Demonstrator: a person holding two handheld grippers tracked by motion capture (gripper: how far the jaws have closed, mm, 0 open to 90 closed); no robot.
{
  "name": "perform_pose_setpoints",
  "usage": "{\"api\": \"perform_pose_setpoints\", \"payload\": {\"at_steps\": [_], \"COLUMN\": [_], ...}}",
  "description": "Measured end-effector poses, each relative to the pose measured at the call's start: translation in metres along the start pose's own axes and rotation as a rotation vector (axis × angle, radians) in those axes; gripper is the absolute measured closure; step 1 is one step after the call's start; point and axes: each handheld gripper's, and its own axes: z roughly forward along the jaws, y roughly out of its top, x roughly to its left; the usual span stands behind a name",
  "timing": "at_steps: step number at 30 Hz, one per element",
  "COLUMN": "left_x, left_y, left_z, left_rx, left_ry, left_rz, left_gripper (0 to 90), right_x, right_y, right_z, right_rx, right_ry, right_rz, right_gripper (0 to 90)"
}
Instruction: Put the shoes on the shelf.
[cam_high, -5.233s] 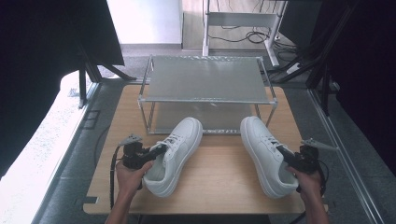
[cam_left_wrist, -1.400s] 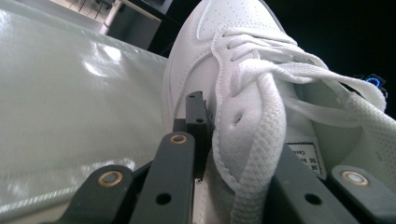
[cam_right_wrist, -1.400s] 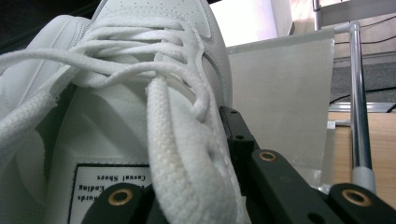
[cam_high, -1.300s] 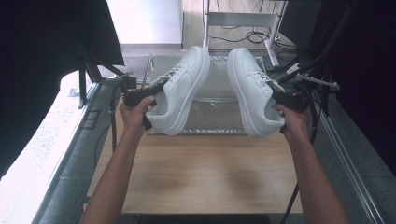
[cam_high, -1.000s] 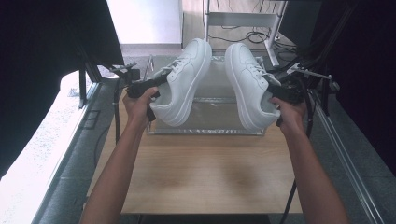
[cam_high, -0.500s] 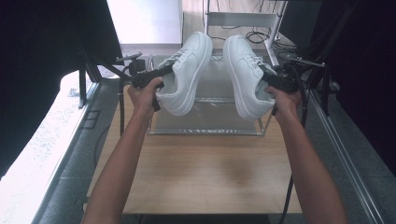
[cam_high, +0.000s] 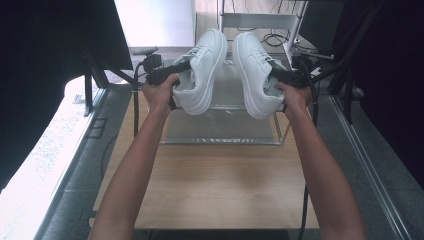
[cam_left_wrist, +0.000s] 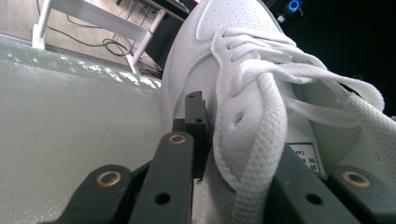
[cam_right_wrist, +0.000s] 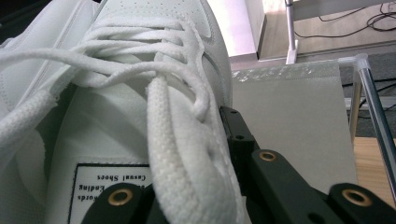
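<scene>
High view, upper middle: each tongs, left (cam_high: 176, 70) and right (cam_high: 280, 76), pinches one white shoe (cam_high: 201, 70) (cam_high: 255, 72) by its side wall above the rack (cam_high: 225, 127), so either could slip and drop.

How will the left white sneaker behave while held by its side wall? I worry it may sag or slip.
The left sneaker probably keeps its shape: its thick sole looks stiff and it stays straight in the left gripper. The collar wall pinched between the jaws looks padded, so it may flex a little. Loose laces will likely dangle and could snag on the rack.
</scene>
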Motion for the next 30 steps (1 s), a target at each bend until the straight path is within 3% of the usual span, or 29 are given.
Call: {"api": "perform_pose_setpoints", "payload": {"at_steps": [6, 10, 15, 19, 26, 30], "left_x": [0.000, -0.002, -0.001, -0.001, 0.004, 0.007], "left_y": [0.000, 0.004, 0.007, 0.008, -0.004, -0.006], "left_z": [0.011, 0.017, 0.027, 0.036, 0.053, 0.060], "left_rx": [0.022, 0.032, 0.023, 0.026, 0.020, 0.033], "left_ry": [0.028, 0.057, 0.069, 0.124, 0.209, 0.226], "left_rz": [0.001, 0.033, 0.016, 0.018, -0.056, -0.078], "left_gripper": [82.7, 82.3, 82.4, 82.3, 81.6, 78.1], "right_x": [0.002, 0.005, 0.009, 0.011, 0.014, 0.017], "right_y": [0.005, 0.009, 0.014, 0.017, 0.013, 0.008], "right_z": [0.008, 0.014, 0.023, 0.035, 0.059, 0.071], "right_rx": [0.007, 0.003, 0.005, 0.020, 0.048, 0.052], "right_ry": [-0.034, -0.037, -0.049, -0.081, -0.137, -0.148], "right_rz": [0.007, 0.001, -0.010, -0.013, 0.001, 0.010], "right_gripper": [86.2, 86.2, 86.2, 86.2, 85.4, 80.0]}}
